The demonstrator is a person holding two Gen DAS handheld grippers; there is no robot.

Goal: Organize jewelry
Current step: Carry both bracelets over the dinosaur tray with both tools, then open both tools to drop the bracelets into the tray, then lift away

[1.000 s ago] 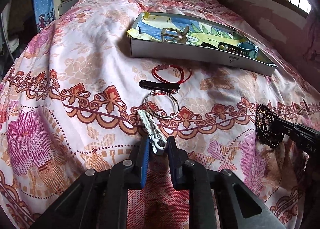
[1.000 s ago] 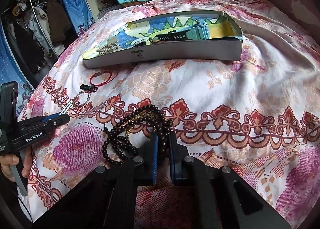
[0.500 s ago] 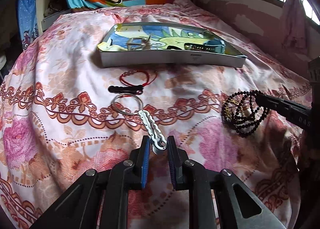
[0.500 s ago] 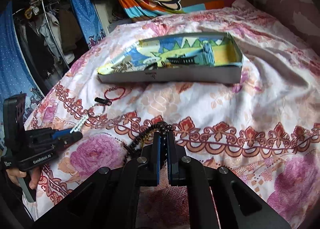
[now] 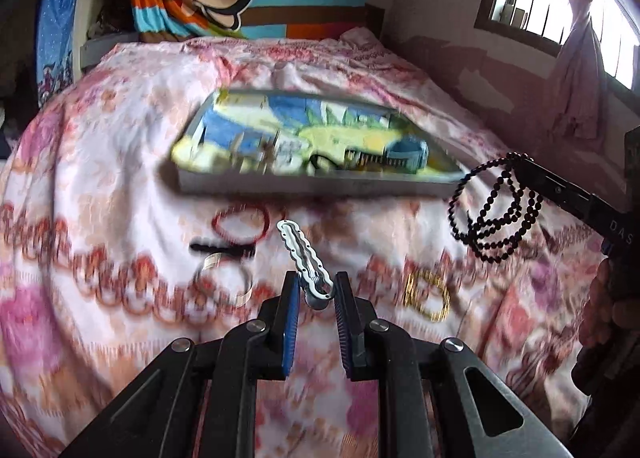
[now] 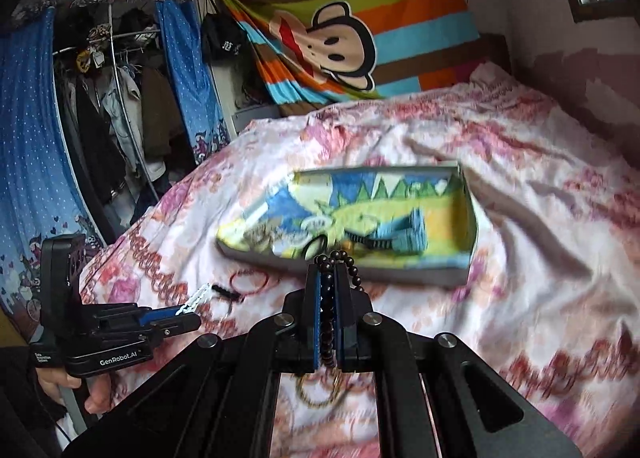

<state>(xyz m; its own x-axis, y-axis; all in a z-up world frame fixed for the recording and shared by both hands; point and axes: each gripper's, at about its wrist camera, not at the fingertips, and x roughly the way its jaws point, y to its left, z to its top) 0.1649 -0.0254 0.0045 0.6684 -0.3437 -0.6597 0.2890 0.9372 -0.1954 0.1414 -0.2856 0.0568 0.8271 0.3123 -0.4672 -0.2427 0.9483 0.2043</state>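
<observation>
The left gripper point(image 5: 316, 290) has its jaws closed on one end of a white scalloped hair clip point(image 5: 304, 254), which projects forward and upward past the fingertips, clear of the bed. The right gripper point(image 6: 329, 278) has its jaws clamped on a dark beaded bracelet point(image 5: 494, 214); in the left wrist view the strand hangs in several loops below the right fingertips, free of the cover, just beside the near right corner of the box. The bed carries a pink floral bedspread point(image 5: 100, 162). A shallow grey cardboard box point(image 5: 312, 182) with a cartoon-printed floor lies across the middle of the bed, its long near wall facing both grippers; inside it sit a light blue watch point(image 5: 408, 150) toward the right end and small metallic pieces toward the left end, too blurred to name. On the cover between the box's near wall and the left gripper lie a red cord bracelet point(image 5: 240, 224), a black hair clip point(image 5: 222, 248) touching its lower edge, and a silver bangle point(image 5: 224, 282) just below that. A gold chain bracelet point(image 5: 426, 296) lies on the cover to the right of the left gripper, below the hanging beads. The bedspread right of the box and beyond its far wall is open. A striped monkey-print blanket point(image 6: 344, 42) hangs at the head of the bed, and a blue-curtained wardrobe point(image 6: 104, 106) stands along its left edge.
</observation>
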